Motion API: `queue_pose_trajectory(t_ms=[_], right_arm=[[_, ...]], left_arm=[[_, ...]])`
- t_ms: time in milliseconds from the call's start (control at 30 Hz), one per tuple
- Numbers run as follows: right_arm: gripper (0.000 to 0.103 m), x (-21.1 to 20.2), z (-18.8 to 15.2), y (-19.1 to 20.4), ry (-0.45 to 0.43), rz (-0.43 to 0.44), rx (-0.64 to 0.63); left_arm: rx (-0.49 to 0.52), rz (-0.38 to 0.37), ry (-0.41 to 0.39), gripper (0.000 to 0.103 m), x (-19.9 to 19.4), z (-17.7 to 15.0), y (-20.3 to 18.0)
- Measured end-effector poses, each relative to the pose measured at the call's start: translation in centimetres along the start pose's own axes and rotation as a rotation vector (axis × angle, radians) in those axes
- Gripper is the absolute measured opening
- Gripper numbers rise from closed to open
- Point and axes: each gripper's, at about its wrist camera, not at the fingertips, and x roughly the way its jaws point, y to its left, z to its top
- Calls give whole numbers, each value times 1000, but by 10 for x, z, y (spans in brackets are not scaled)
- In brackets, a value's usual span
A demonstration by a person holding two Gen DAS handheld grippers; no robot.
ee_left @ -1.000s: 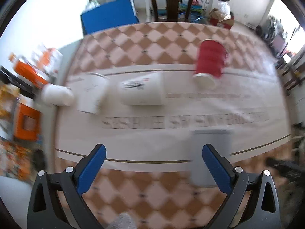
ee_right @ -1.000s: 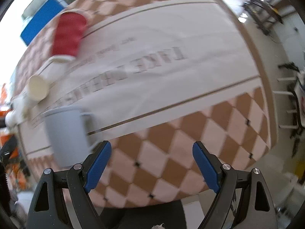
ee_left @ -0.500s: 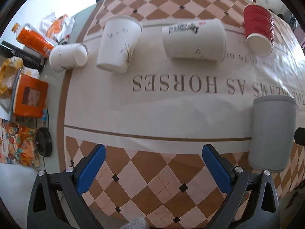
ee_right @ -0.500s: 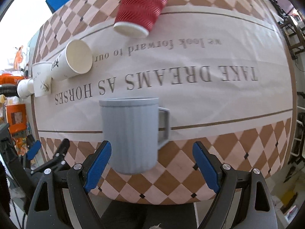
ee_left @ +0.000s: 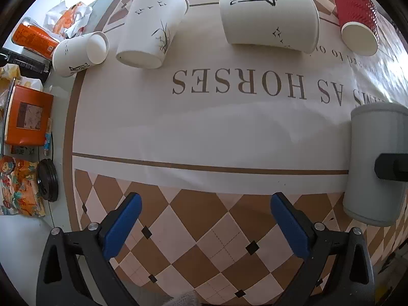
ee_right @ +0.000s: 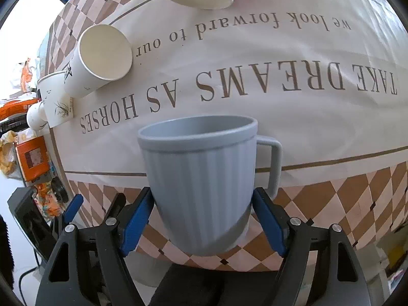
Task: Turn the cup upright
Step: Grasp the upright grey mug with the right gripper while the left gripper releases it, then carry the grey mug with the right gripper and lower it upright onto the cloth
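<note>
A grey ribbed mug (ee_right: 201, 186) with a handle on its right stands near the table's front edge, its open mouth up. My right gripper (ee_right: 202, 219) has its blue pads against both sides of the mug's lower body. The mug also shows at the right edge of the left wrist view (ee_left: 374, 163), with a dark part of the right gripper in front of it. My left gripper (ee_left: 204, 221) is open and empty over the checkered table edge, left of the mug.
Three white paper cups (ee_left: 153, 25) (ee_left: 270, 23) (ee_left: 79, 51) and a red ribbed cup (ee_left: 357, 17) lie on their sides at the far part of the printed tablecloth (ee_left: 204, 127). Orange boxes and packets (ee_left: 25, 114) sit off the table's left.
My right gripper has moved in and closed on the grey mug, which now fills the view. My left gripper has moved closer to the table.
</note>
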Motion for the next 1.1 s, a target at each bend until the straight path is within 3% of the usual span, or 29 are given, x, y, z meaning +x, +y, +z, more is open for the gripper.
queue_pose_trajectory(t_ms=[167,400,667,933,1100], right_arm=[[80,1,-1,9,-53,-17,-36],[80,-15,-15,-2,-195,-40,-66],[79,-41,-23,-20,-471,-28,-46],[79,-45,-21,-12,-897,-110,-82],[79,-27,-32,-16,-1005,-152,-77]], left_arm=[[-6,3,7,103,2,-1,1],[-26,-15,6,103,-2,-2,-3],[-37,-35,2,103,-7,7,-15],[-41,-18,-10,103,2,23,-25],[-29,-8,-12,103,7,25,-31]])
